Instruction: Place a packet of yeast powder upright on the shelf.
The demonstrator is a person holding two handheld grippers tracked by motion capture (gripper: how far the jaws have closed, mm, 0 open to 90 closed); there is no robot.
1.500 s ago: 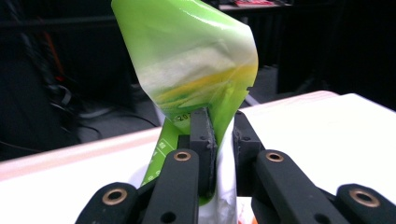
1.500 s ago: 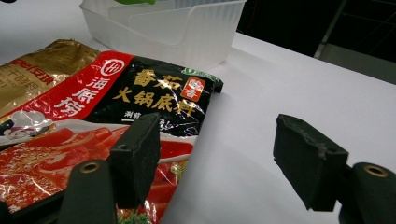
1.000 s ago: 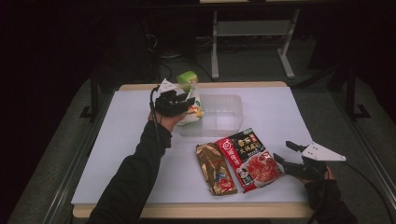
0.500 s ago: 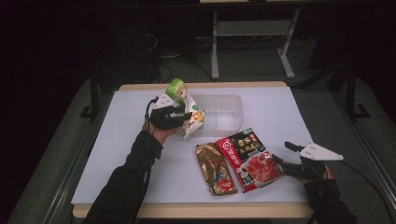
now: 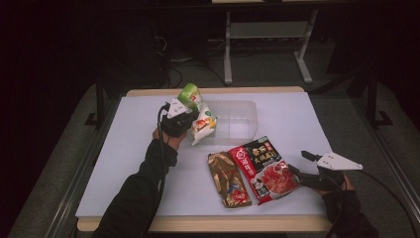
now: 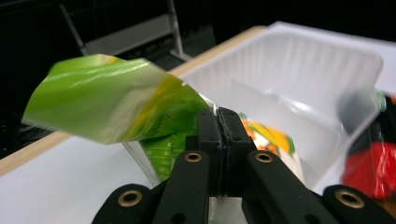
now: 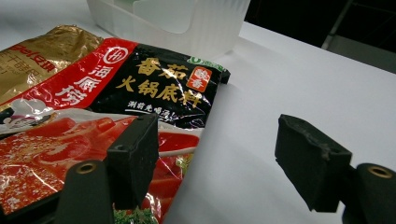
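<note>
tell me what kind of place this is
Probably a lab or recording workspace, not a kitchen: a white-topped table in a dark room, a metal stand and loose cables on the floor behind it.

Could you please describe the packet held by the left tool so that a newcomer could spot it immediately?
Start at the clear plastic tub at the white table's far edge. At its left wall, the left tool pinches a glossy green-and-white packet, the scene's single green packet.

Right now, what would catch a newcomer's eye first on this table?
The glossy green-and-white snack packet, pinched in the left gripper beside the clear plastic tub at the table's back. Nearer, a red-and-black sauce pouch and a gold foil pouch lie flat by the open right gripper.
</note>
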